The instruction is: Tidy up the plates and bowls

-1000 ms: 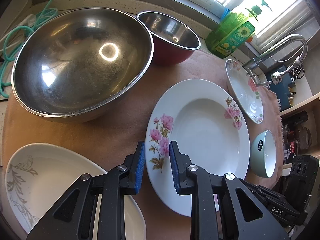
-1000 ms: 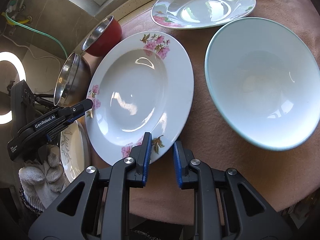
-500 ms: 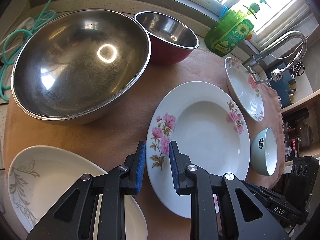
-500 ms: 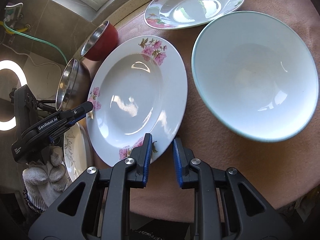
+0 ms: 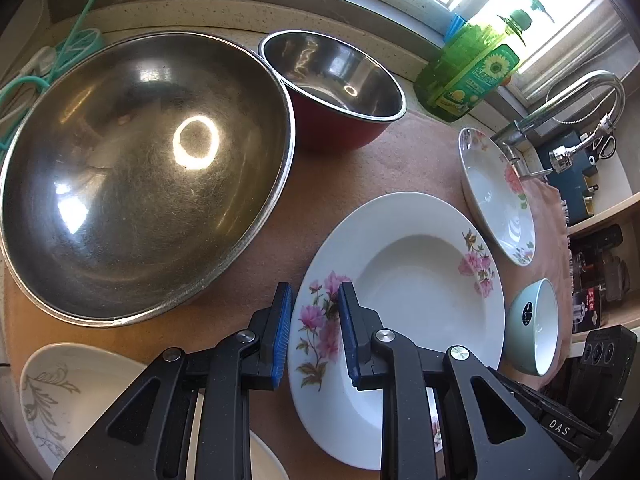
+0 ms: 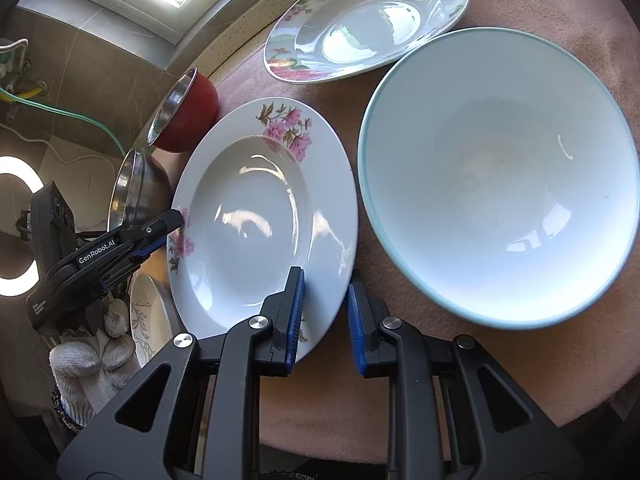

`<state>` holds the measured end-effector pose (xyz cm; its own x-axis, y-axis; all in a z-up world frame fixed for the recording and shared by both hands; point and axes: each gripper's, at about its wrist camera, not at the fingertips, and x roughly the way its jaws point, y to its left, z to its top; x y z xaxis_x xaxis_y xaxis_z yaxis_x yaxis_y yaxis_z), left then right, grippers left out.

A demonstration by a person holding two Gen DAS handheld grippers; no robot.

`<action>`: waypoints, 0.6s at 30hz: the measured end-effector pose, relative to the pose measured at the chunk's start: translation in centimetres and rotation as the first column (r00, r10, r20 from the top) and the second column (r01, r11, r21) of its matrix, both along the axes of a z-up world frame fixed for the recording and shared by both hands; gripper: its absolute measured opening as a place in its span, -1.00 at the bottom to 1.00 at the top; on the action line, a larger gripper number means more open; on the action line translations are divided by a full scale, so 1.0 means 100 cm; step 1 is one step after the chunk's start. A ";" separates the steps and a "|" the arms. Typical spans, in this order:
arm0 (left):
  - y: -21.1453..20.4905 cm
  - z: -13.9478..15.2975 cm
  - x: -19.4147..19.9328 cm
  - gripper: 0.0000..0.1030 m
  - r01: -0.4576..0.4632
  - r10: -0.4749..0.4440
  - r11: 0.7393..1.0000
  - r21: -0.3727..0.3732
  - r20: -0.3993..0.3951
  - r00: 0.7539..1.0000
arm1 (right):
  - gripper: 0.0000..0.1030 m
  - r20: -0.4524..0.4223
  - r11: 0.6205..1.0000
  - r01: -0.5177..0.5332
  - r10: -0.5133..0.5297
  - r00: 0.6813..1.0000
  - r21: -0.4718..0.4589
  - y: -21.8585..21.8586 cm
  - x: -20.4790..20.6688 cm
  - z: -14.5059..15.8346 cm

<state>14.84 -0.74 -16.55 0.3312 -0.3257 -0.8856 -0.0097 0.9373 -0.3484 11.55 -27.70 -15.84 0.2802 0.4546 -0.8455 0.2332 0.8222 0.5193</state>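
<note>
On pink cloth (image 5: 384, 168), floral plate (image 5: 420, 280) face-up

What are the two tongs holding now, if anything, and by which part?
Nothing seems held. The left tongs and right tongs each hover, slightly open, over different parts of the pink-flowered plate's rim, with pads not pressing on it.

Green soap bottle (image 5: 476, 68) on the window ledge, chrome faucet (image 5: 576, 100) beside it — pink cloth (image 6: 500, 400) underneath.
</note>
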 end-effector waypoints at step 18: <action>-0.007 0.004 0.000 -0.58 0.041 -0.041 0.999 0.018 0.004 0.999 | -0.55 -0.006 0.997 -0.065 0.065 0.998 -0.049 0.008 -0.004 0.005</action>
